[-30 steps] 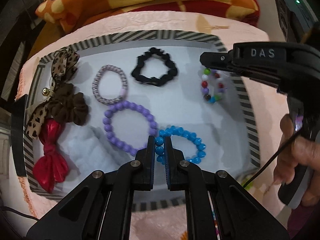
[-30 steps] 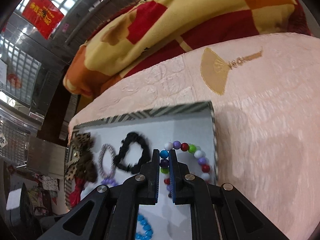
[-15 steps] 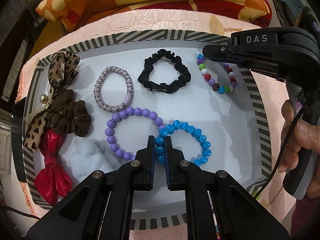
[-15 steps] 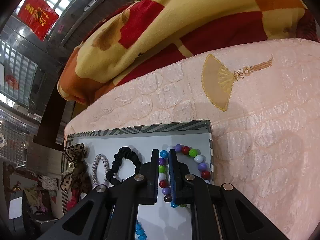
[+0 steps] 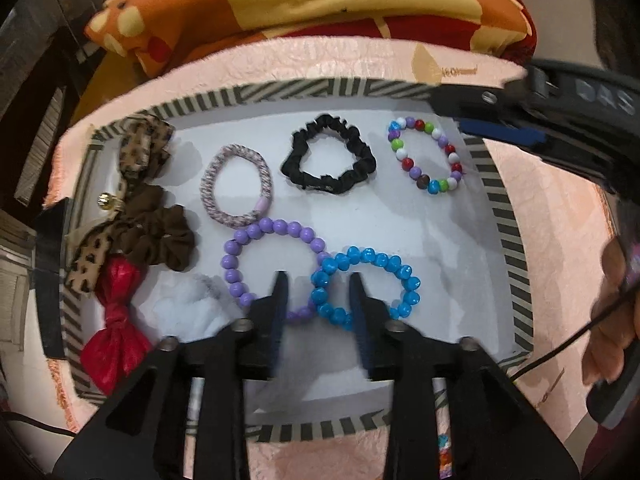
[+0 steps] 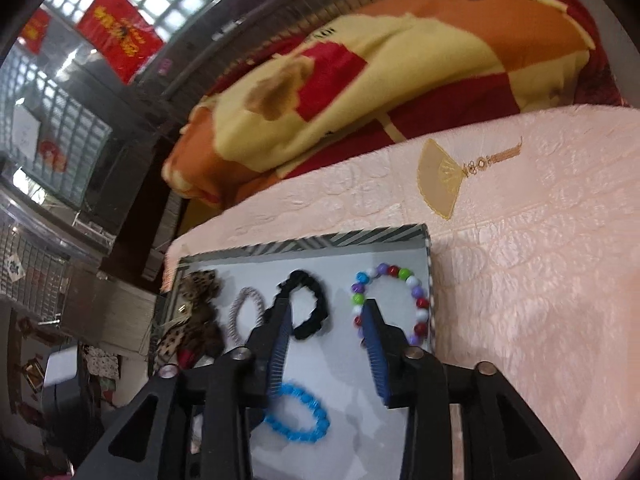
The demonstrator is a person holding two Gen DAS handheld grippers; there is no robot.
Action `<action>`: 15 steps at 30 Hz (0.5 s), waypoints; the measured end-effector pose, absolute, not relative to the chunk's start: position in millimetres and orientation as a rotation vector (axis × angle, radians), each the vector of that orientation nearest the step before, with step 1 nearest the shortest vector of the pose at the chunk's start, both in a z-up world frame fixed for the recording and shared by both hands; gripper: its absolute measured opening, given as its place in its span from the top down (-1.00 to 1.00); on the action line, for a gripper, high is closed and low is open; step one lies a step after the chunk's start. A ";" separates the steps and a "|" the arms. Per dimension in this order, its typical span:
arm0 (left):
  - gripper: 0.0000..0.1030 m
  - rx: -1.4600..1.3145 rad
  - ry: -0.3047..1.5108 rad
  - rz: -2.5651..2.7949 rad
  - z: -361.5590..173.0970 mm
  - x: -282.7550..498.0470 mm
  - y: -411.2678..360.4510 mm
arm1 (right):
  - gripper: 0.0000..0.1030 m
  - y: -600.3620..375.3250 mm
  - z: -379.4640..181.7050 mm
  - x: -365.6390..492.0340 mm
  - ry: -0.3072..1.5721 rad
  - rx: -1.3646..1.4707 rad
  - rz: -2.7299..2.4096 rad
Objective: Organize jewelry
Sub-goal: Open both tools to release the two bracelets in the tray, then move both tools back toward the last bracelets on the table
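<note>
Striped tray (image 5: 508,216) on bed: blue bracelet (image 5: 384,264) laid between left gripper (image 5: 318,294) jaws, opening, unpressed. Multicoloured bracelet (image 6: 416,292) laid beneath right gripper (image 6: 326,318), jaws opening, nothing gripped.

A second earlier the left tool (image 5: 319,286) pinched the blue bead bracelet (image 5: 366,286); its jaws were now opening and no longer pressed the beads, which lay between them on the tray (image 5: 506,216). The right tool (image 6: 326,312) had let go of the multicoloured bead bracelet (image 5: 426,155), its jaws opening as it rose, the bracelet resting flat.
</note>
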State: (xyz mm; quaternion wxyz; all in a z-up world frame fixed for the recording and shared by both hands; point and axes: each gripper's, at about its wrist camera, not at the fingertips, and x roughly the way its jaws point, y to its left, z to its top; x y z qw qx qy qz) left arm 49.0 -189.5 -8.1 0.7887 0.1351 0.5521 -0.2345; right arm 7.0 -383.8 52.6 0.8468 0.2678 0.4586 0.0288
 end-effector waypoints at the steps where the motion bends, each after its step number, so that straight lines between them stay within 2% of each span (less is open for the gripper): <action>1: 0.21 0.285 1.181 -0.503 -4.3 47.5 -187.3 | 0.17 -380.6 56.6 1.2 0.965 0.550 0.062; 15: 0.17 0.262 1.113 -0.464 27.1 8.2 -141.9 | 0.01 -351.4 76.4 -76.6 0.968 0.515 0.030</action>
